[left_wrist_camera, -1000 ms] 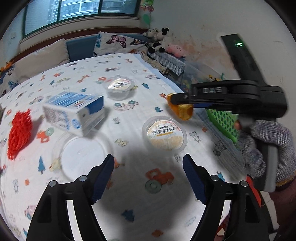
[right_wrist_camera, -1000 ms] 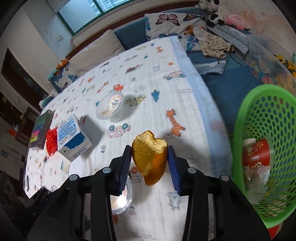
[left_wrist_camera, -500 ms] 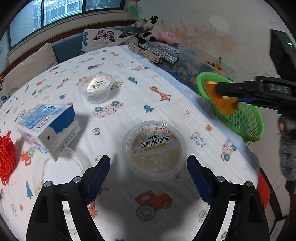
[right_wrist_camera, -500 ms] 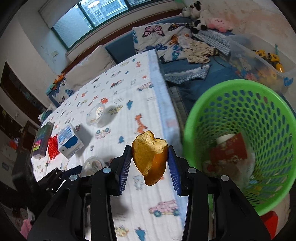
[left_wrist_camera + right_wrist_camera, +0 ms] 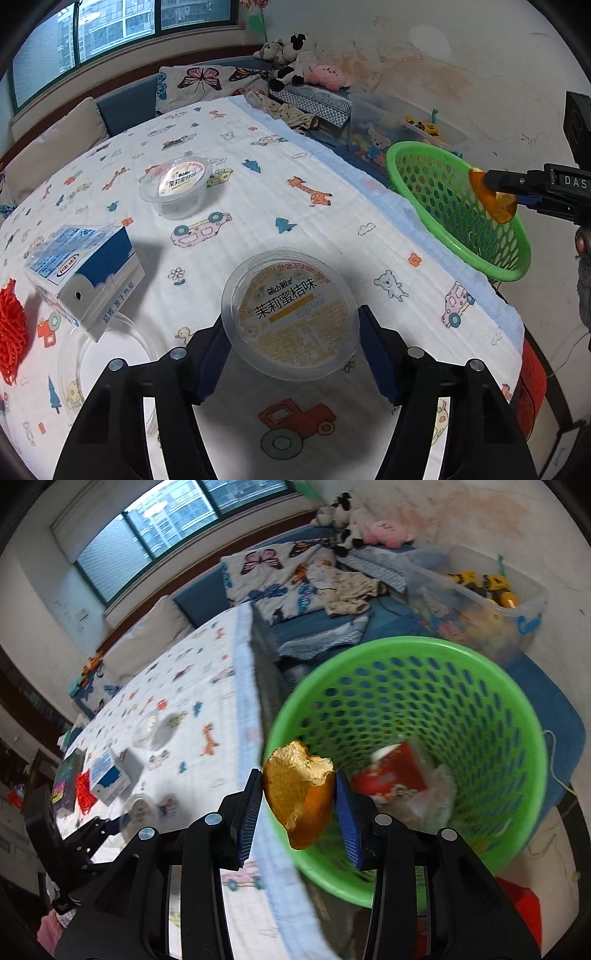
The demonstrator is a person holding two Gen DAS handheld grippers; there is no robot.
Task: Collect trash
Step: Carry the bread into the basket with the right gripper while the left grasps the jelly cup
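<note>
Right gripper [image 5: 298,814]: its fingers are clenching a torn piece of orange peel [image 5: 297,805], pith side facing the camera, and are carrying it over the near rim of the green mesh basket [image 5: 509,716].

Release point: the peel is hanging at the basket's rim rather than over its middle, so judging from the right wrist view the hand is best carried further in before letting go, so the piece is dropping clear of the rim.

Basket contents: a red printed carton [image 5: 391,775] and crumpled clear plastic are already lying at the bottom, leaving ample room.

Left gripper [image 5: 291,350]: its fingers are closing around a sealed clear jelly cup [image 5: 291,314] with an orange printed lid; the cup is sitting between the blue pads, the left pad at its wall, the right one just beside it and seemingly not yet pressing.

Grip advice: the cup wall is thin and round, so the pads are probably best squeezing across its widest line, gently, to avoid it popping out or buckling.

Worktop [image 5: 332,206]: it is wearing a white cloth printed with cartoon animals and cars.

Trash still lying out: a second jelly cup [image 5: 177,186] further back, a blue-and-white milk carton [image 5: 85,273] on its side, a red foam fruit net [image 5: 11,332] at the left edge, and an empty clear plastic lid [image 5: 107,354] partly under the carton.
</note>
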